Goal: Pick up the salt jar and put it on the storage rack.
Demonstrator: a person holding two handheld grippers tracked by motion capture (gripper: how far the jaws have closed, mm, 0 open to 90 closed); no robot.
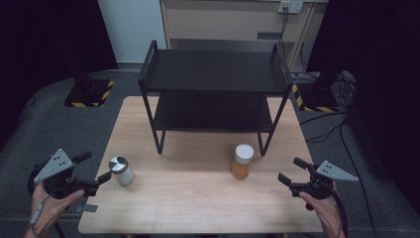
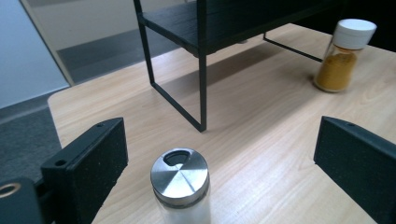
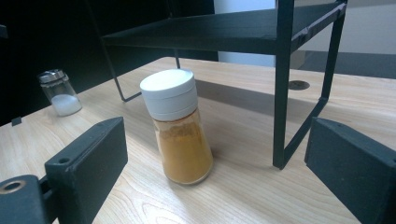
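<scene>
A glass shaker with a metal lid [image 1: 121,170] stands on the wooden table [image 1: 198,208] at the left; white grains fill its bottom. My left gripper [image 1: 95,167] is open just left of it, off the table's left edge. From the left gripper view I look down on the shaker [image 2: 180,186], between and just beyond the wide-apart jaws. A spice jar [image 1: 242,161] with a white cap and orange powder stands right of centre. My right gripper [image 1: 292,171] is open, a short way to the jar's right. In the right gripper view the jar [image 3: 180,128] stands ahead between the jaws, untouched.
A black two-tier metal rack [image 1: 213,94] stands at the back of the table, both shelves bare. Its front legs come down close behind the jar and near the shaker. Dark floor, stands and cables surround the table.
</scene>
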